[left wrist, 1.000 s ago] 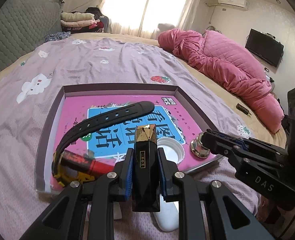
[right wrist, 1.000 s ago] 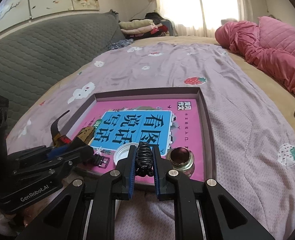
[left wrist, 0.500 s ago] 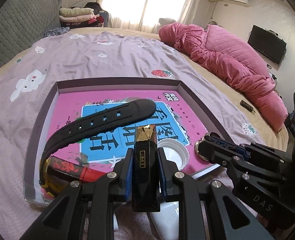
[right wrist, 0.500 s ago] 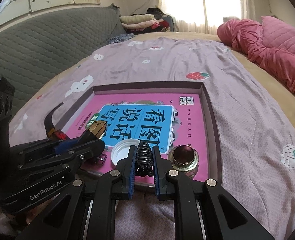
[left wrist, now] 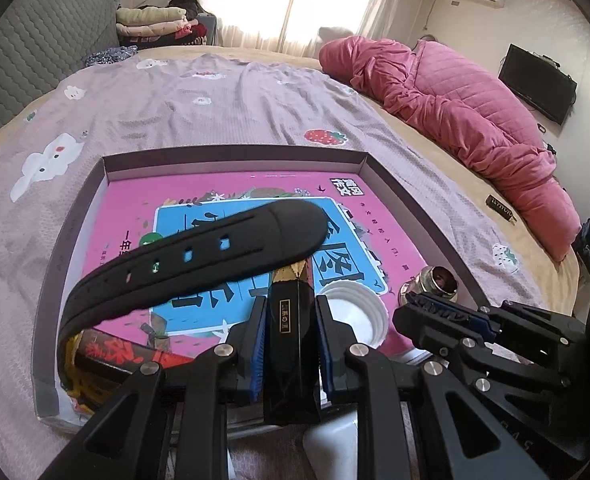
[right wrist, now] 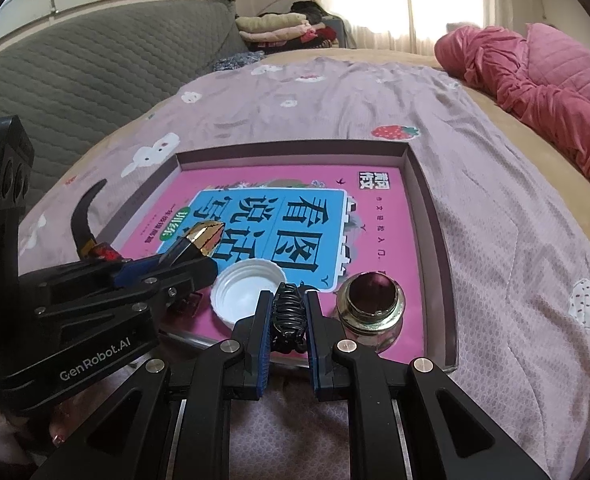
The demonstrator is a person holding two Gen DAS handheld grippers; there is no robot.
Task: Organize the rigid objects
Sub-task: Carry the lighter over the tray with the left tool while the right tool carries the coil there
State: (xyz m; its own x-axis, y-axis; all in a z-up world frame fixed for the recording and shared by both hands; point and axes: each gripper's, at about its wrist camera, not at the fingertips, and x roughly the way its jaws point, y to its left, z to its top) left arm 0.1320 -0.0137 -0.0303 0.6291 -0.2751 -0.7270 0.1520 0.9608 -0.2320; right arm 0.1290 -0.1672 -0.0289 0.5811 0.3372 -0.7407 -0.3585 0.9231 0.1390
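My left gripper (left wrist: 290,312) is shut on a black faceted tube with a gold tip (left wrist: 289,344), held over the near edge of a shallow grey tray (left wrist: 231,158) lined with a pink book. My right gripper (right wrist: 289,308) is shut on a black claw hair clip (right wrist: 289,316) over the tray's near edge. In the tray lie a black watch strap (left wrist: 199,256), a white bottle cap (right wrist: 247,292), a small round glass jar (right wrist: 371,308) and a red and yellow packet (left wrist: 111,356). The left gripper and tube also show in the right wrist view (right wrist: 199,240).
The tray sits on a bed with a lilac printed sheet (left wrist: 199,92). A pink quilt (left wrist: 455,108) is heaped at the far right. A small dark object (left wrist: 501,208) lies on the bed right of the tray. A grey padded headboard (right wrist: 75,68) is at the left.
Both grippers have moved forward toward the tray with their objects held. The watch strap now looms closer in the left wrist view.
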